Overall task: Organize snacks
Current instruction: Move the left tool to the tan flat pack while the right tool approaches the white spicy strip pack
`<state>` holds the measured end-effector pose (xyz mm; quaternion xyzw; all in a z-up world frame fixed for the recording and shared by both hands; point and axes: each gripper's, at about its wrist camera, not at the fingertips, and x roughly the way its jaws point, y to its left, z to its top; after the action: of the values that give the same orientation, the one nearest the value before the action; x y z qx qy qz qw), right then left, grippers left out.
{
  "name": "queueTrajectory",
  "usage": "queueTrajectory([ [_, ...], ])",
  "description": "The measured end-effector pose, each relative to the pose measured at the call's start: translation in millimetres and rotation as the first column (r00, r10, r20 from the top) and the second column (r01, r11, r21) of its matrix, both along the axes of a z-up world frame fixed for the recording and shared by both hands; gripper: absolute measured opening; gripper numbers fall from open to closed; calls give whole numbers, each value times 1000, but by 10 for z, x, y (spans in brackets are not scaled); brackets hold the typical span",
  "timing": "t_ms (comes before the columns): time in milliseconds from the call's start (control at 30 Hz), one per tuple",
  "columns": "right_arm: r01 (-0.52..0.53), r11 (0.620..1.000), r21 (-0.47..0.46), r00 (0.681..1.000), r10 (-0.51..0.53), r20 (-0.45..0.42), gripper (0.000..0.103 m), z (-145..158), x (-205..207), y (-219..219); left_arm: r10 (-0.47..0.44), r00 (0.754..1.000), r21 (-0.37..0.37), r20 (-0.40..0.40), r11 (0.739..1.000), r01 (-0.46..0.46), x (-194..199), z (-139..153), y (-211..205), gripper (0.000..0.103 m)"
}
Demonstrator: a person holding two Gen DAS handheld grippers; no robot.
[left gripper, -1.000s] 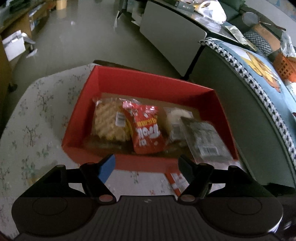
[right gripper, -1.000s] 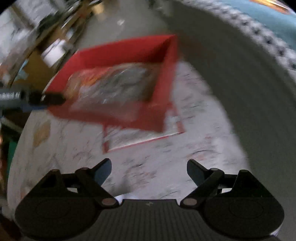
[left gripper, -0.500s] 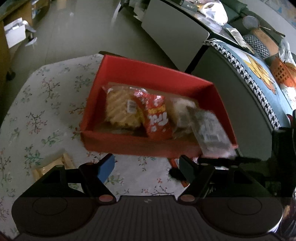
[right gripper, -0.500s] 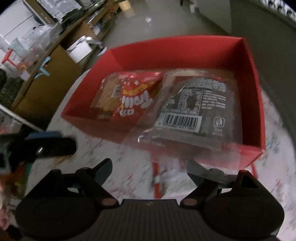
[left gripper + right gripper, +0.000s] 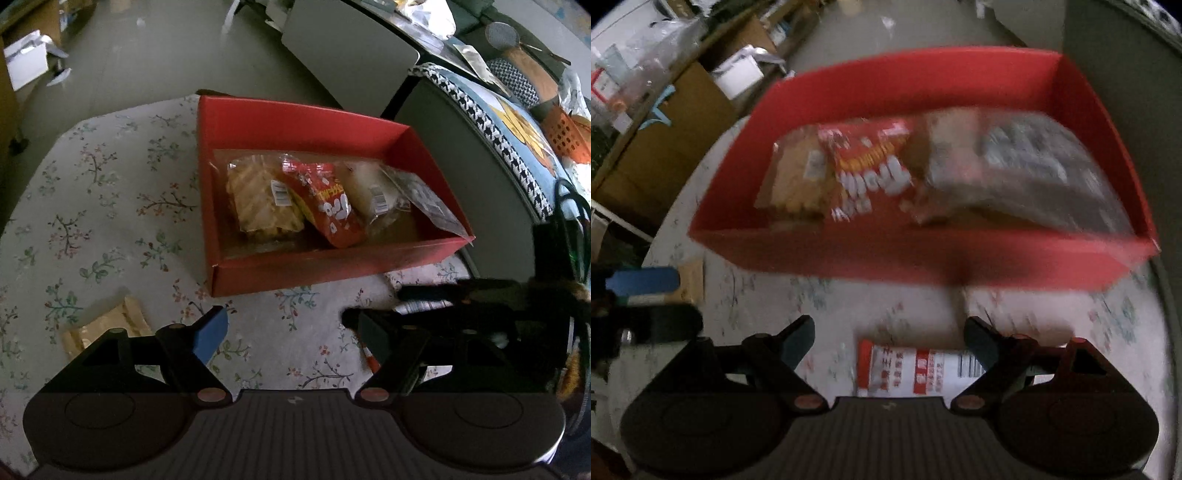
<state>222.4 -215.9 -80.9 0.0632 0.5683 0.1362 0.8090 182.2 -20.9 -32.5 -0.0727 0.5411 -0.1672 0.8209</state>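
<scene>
Home living room. Sofa (image 5: 476, 155) with checked blanket (image 5: 491, 110) beside round table with flowery cloth (image 5: 85, 206). Cardboard boxes (image 5: 668, 136) and messy shelves (image 5: 639, 55) along wall, tiled floor (image 5: 147, 55).

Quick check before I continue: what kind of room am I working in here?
Probably a lived-in home living room: a floral tablecloth on a small table, a sofa with a houndstooth-trimmed cover beside it, and cardboard boxes along the tiled floor.
</scene>
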Motion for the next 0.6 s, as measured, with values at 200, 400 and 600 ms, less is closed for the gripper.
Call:
queueTrajectory([
  [200, 26, 1000, -7, 997, -26, -75, 95, 36, -399, -219, -5, 1000, 8, 20, 1000, 5, -99, 75, 36, 85],
  [400, -34, 999, -29, 996, 31, -88, 95, 93, -769, -401, -6, 1000, 20, 27, 1000, 6, -245, 98, 113, 85],
  [600, -161, 971, -177, 986, 149, -78, 100, -43, -875, -132, 14, 1000, 35, 5, 999, -15, -399, 50, 265, 85],
])
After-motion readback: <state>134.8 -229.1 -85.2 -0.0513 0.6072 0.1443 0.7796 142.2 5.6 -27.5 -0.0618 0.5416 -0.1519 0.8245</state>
